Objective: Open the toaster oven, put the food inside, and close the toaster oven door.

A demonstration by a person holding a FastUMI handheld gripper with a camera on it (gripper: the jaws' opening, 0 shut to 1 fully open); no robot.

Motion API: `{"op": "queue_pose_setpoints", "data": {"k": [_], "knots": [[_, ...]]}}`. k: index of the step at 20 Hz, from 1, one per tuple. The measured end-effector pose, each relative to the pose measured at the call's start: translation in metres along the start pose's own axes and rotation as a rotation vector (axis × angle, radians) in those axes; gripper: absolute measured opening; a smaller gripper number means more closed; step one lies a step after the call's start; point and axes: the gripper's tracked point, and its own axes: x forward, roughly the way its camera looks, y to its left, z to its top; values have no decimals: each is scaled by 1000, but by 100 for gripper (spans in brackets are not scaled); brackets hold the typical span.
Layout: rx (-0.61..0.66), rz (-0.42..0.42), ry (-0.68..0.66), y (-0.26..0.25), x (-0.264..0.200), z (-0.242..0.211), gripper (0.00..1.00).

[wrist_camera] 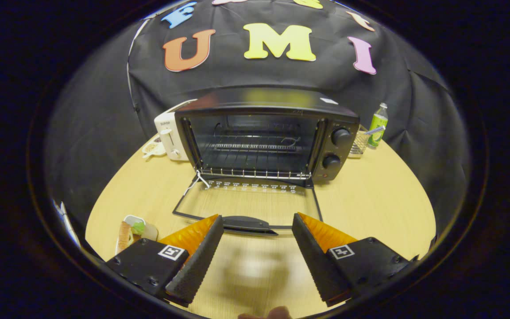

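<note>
Claw (257,230) spread wide, gripping nothing, hovering over wooden table (383,199). Black toaster oven (266,133) dead ahead, glass door (248,204) flopped down flat, door handle (247,223) just beyond fingertips. Food, sandwich-looking thing on small plate (135,232), sits off left finger. Guessing soft, light, squishy; pinch gently across middle or it falls apart.

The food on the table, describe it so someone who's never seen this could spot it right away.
Start at the toaster oven, its door folded down flat. The food lies left of the door handle, beside the open gripper: a small plate, the only thing on the table's near side.
</note>
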Motion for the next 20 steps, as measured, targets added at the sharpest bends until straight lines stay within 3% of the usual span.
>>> {"op": "queue_pose_setpoints", "data": {"k": [4, 7, 12, 20], "knots": [[-32, 122, -54, 4, -42, 24, 100], [-20, 233, -20, 7, -66, 32, 100], [8, 365, 106, 17, -85, 23, 100], [162, 684, 390, 99, -82, -16, 100]]}}
